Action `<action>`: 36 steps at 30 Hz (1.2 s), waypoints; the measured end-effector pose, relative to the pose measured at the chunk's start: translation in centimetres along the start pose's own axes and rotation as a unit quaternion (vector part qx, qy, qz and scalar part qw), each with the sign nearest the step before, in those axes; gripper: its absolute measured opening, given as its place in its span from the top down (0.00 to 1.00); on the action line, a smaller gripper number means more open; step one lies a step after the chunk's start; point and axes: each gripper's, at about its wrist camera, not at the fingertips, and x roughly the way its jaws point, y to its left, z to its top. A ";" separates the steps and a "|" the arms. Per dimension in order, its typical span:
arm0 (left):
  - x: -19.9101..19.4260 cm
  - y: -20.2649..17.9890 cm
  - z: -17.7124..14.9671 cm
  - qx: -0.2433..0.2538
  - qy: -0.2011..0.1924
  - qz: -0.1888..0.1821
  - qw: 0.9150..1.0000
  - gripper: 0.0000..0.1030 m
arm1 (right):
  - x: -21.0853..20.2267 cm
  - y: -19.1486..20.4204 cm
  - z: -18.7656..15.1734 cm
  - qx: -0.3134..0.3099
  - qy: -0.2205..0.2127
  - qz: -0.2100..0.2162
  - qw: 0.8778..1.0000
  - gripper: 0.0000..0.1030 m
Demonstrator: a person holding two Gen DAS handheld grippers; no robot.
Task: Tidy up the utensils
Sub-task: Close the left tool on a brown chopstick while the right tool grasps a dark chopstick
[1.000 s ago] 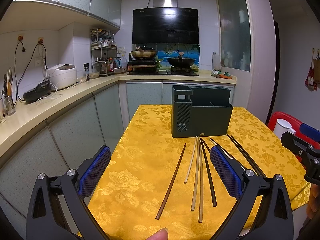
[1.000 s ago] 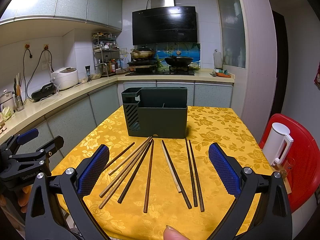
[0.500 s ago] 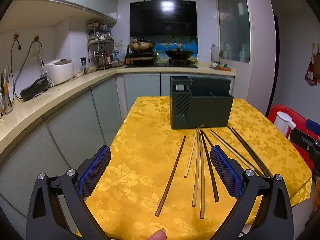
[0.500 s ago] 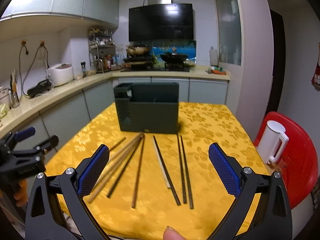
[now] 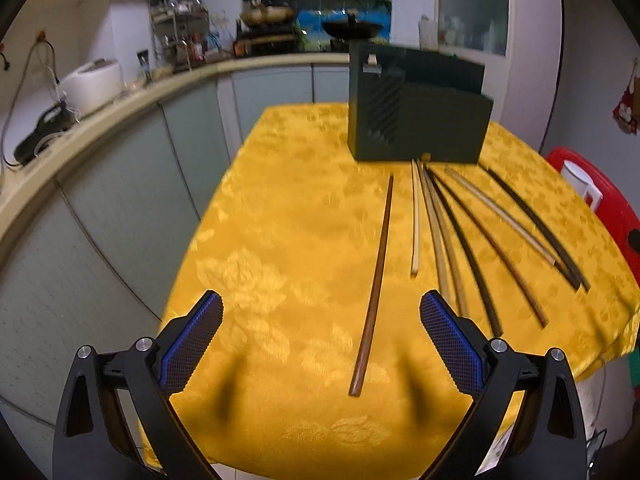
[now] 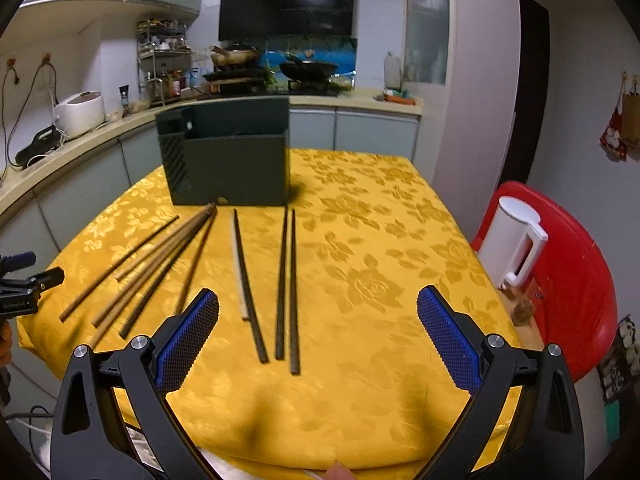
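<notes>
Kitchen: curved beige counter left and far, grey-green cabinets below. Black range hood far wall. Red chair right. Yellow floral tablecloth near.

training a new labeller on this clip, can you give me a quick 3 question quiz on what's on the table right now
1. True or false: the left gripper is shut on a chopstick.
2. Where do the chopsticks lie? A) inside the dark organizer box B) flat on the yellow tablecloth in front of the box C) on the red chair
3. Fill in: the brown chopstick that lies apart from the others is on the ___ side of the spread in the left wrist view.

Key: 1 false, both it and the right gripper are open and empty; 2 B; 3 left.
</notes>
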 end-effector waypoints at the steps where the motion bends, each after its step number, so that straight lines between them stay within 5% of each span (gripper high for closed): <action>1: 0.4 0.0 -0.3 0.005 0.006 -0.007 1.000 0.12 | 0.3 -0.3 -0.3 0.003 0.004 0.000 1.000 0.06; 8: 3.1 -2.0 -1.8 0.055 0.044 -0.031 0.997 0.52 | 1.5 -1.1 -1.8 0.002 0.020 -0.001 1.000 0.06; 16: 3.4 -0.8 -1.6 0.031 0.037 -0.023 0.999 0.87 | 2.4 -2.4 -2.5 0.010 0.025 0.001 1.000 0.06; 26: 3.1 -1.6 -1.9 0.039 0.023 -0.010 0.999 0.88 | 5.3 -1.3 -4.5 -0.018 0.072 0.030 0.997 0.53; 36: 2.9 -2.1 -2.3 0.045 0.017 -0.014 0.999 0.88 | 4.3 0.2 -4.2 -0.052 0.055 0.071 0.995 0.69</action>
